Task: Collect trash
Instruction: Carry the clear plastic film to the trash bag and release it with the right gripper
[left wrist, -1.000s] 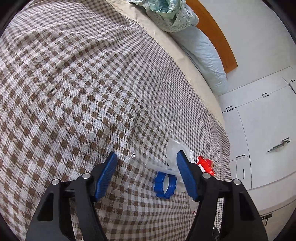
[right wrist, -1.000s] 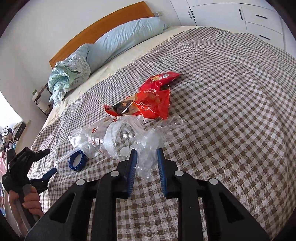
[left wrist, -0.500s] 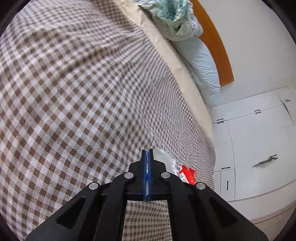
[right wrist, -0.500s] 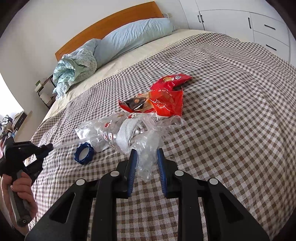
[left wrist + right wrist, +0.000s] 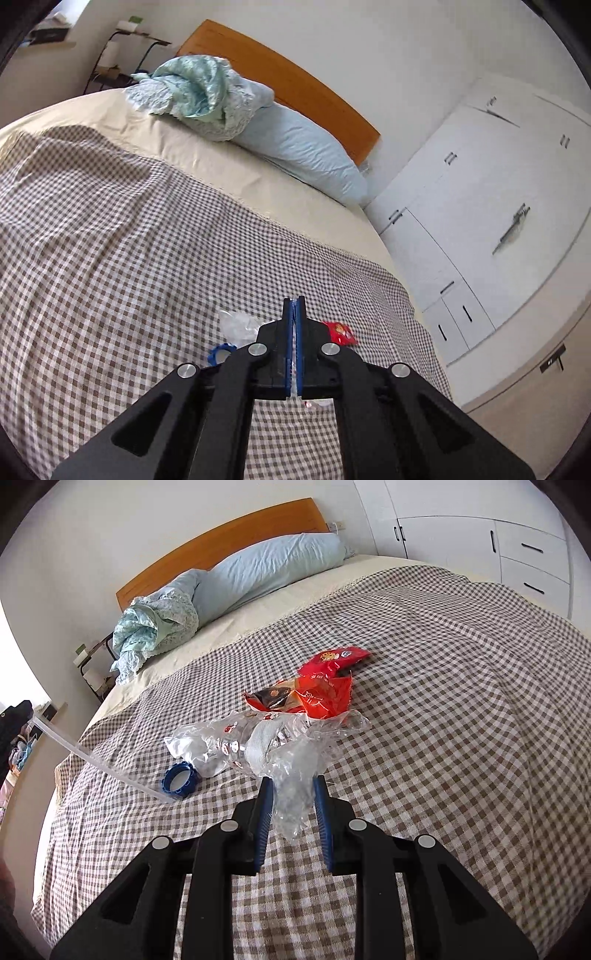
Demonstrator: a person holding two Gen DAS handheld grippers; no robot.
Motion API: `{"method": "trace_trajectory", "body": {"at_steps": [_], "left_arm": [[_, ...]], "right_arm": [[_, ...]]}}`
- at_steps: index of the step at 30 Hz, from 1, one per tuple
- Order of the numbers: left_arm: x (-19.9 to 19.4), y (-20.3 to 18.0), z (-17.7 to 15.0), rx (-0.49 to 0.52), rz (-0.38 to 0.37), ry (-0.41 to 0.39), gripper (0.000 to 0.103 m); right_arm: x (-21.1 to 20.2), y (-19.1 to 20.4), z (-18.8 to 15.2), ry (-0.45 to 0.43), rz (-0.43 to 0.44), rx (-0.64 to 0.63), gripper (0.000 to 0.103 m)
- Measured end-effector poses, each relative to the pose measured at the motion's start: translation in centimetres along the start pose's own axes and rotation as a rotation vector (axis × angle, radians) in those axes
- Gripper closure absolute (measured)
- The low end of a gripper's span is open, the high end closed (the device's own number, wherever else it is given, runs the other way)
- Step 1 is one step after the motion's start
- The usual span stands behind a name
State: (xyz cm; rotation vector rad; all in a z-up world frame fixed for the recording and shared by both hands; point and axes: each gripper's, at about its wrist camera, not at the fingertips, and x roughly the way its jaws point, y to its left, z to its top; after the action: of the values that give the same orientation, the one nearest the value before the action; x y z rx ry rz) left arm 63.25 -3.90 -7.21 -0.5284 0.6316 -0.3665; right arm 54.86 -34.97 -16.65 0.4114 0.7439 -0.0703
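Checked bedspread (image 5: 443, 701) covers the bed, carrying the trash: red snack wrappers (image 5: 325, 690), a blue ring (image 5: 180, 778), and crumpled clear plastic (image 5: 258, 738) whose long axis runs left to right. Right gripper (image 5: 293, 801) angles downward, fingers narrow, pinching the plastic's near tail. Left gripper (image 5: 294, 332) is pressed shut on a clear straw (image 5: 99, 762), which slants down to the ring.

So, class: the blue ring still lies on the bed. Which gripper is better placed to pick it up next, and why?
Neither is free. The left gripper is nearer the blue ring but shut on a clear straw; the right gripper is shut on the clear plastic bag. So left, after dropping the straw.
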Motion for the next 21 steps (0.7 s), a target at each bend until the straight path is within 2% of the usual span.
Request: {"method": "trace_trajectory", "body": {"at_steps": [3,6,9,12,14,17,21], "left_arm": [[-1.2,-3.5,-2.0,0.071,-0.039,0.044,0.103],[-3.0,-7.4,-4.4,0.146,-0.103,0.09,0.103],[-5.4,-11.8,-7.5,0.25,-0.216,0.107,0.103],[-7.1,-16.2,-11.2,0.31,-0.359,0.183,0.103],[-7.5,-19.1,-14.3,0.359,-0.427,0.238,0.103],[-7.0,-23.0,-20.3,0.452,-0.453,0.34,0.103],[-4.9,-26.6,-29.3,0.601,-0.443,0.498,0.103]], "right_arm": [[-2.6,-1.0,0.2,-0.01,0.055,0.037,0.08],[-7.5,-3.4,-0.1,-0.038,0.051,0.011,0.08],[-13.2,-7.5,-1.9,-0.037,-0.055,-0.049,0.08],[-18.8,-12.7,-4.7,0.0,-0.139,-0.047,0.08],[-22.0,-15.4,-7.0,0.029,-0.216,-0.085,0.08],[-25.2,-19.9,-11.3,0.092,-0.293,-0.073,0.08],[-25.7,-25.6,-17.7,0.205,-0.339,0.032,0.08]]}}
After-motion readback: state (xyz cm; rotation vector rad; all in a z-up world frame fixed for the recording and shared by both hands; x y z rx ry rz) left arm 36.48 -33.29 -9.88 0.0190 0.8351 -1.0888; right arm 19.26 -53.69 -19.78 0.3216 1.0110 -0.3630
